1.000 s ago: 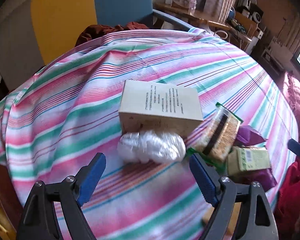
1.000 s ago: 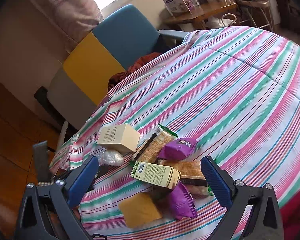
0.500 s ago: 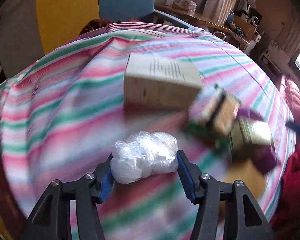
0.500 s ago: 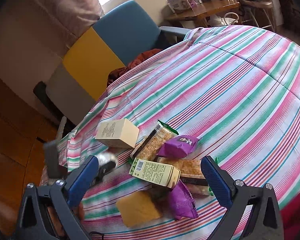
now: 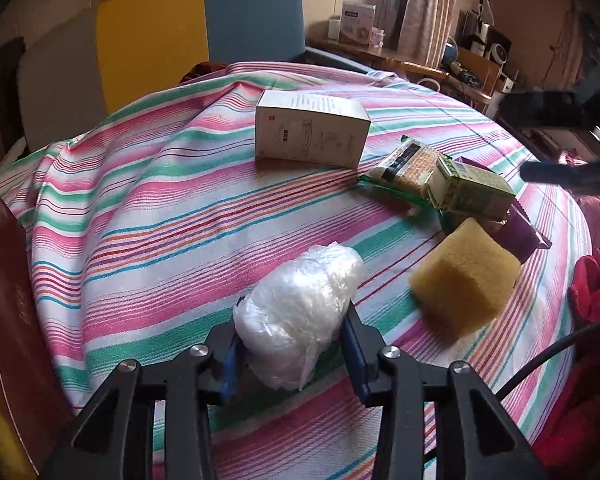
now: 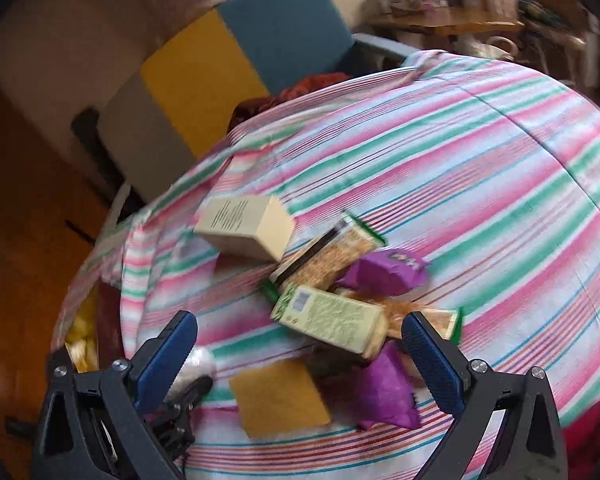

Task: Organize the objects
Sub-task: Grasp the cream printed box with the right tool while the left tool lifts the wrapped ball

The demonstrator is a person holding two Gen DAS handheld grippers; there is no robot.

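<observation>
My left gripper (image 5: 294, 344) is shut on a crumpled clear plastic bag (image 5: 300, 316), held just above the striped tablecloth (image 5: 160, 216). The bag also shows in the right wrist view (image 6: 198, 366), behind the left blue finger. My right gripper (image 6: 300, 354) is open and empty, above a pile: a green box (image 6: 332, 322), a yellow sponge (image 6: 278, 398), purple packets (image 6: 384, 274) and a cracker pack (image 6: 328, 254). A beige box (image 6: 246, 226) lies left of the pile. The left wrist view shows the beige box (image 5: 312, 134), sponge (image 5: 464, 280) and green box (image 5: 472, 190).
A yellow and blue chair (image 5: 200, 28) stands behind the table. A dark red board (image 5: 16, 320) stands at the table's left edge. A cluttered desk (image 5: 400, 56) is at the back right. Red cloth (image 5: 592, 292) lies at the right edge.
My left gripper closed on the plastic bag and pulled it back toward the near edge, away from the beige box. My right gripper moved a little closer to the pile, still open.
</observation>
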